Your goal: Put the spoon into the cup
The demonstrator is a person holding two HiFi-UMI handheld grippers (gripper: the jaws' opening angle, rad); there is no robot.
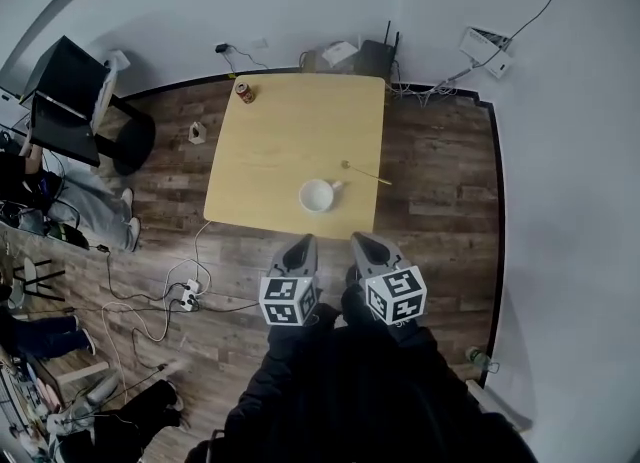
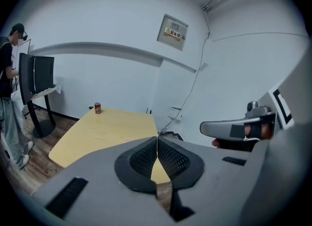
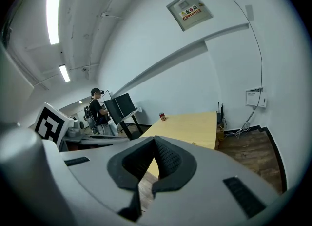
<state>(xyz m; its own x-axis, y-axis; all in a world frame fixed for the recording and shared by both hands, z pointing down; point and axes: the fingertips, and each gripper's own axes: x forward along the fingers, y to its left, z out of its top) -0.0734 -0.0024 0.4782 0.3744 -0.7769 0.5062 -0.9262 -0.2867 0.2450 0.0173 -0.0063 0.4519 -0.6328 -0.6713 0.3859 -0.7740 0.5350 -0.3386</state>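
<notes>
Your left tool (image 1: 300, 244) is clenched on nothing, tips pressed together and aimed at the near edge of the bench (image 1: 290, 131). You stand short of it, so nothing is within reach. The white cup (image 1: 317, 195) sits upright just ahead, between both tools, mouth up to receive. The spoon (image 1: 366, 173) lies flat ahead of your right tool (image 1: 368, 242) — equally clenched and empty — near the cup but apart from it, so that side likely picks.

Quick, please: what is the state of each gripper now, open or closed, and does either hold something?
Left gripper: closed, jaws together, holding nothing.
Right gripper: closed, jaws together, holding nothing.
</notes>
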